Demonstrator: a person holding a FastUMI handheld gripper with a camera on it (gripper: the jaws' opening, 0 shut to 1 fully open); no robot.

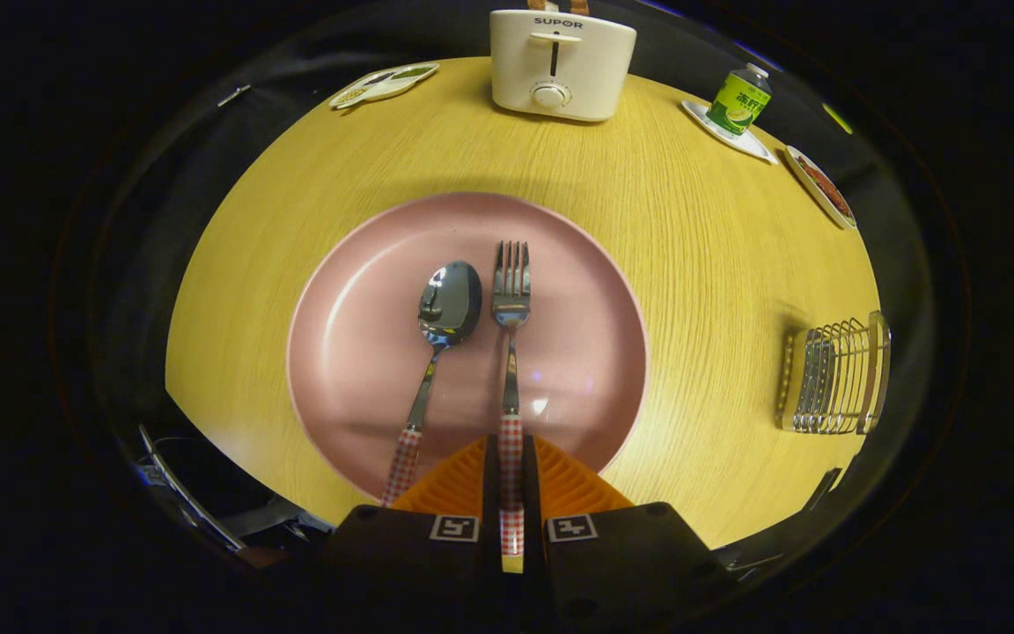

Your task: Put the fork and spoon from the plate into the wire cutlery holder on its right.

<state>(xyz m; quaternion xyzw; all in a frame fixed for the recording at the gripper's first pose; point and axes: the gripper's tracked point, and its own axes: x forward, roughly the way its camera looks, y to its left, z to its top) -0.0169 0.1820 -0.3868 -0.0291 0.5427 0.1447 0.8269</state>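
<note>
A pink plate (366, 291) lies on the round wooden table just ahead of my fingers. On it rest a spoon (448, 308) and, to its right, a fork (511, 291), both with red-checked handles pointing toward me. My gripper (511, 453) is shut on the fork's checked handle, which runs between the two fingers. The spoon's handle lies just left of the fingers, untouched. The wire cutlery holder (834, 377) stands on the table to the right of the plate, near the table's edge.
A white toaster (560, 63) stands beyond the plate at the far edge. A green can (738, 101) on a small white tray sits far right, with a dish of food (821, 187) beside it. A sectioned dish (384, 84) lies far left.
</note>
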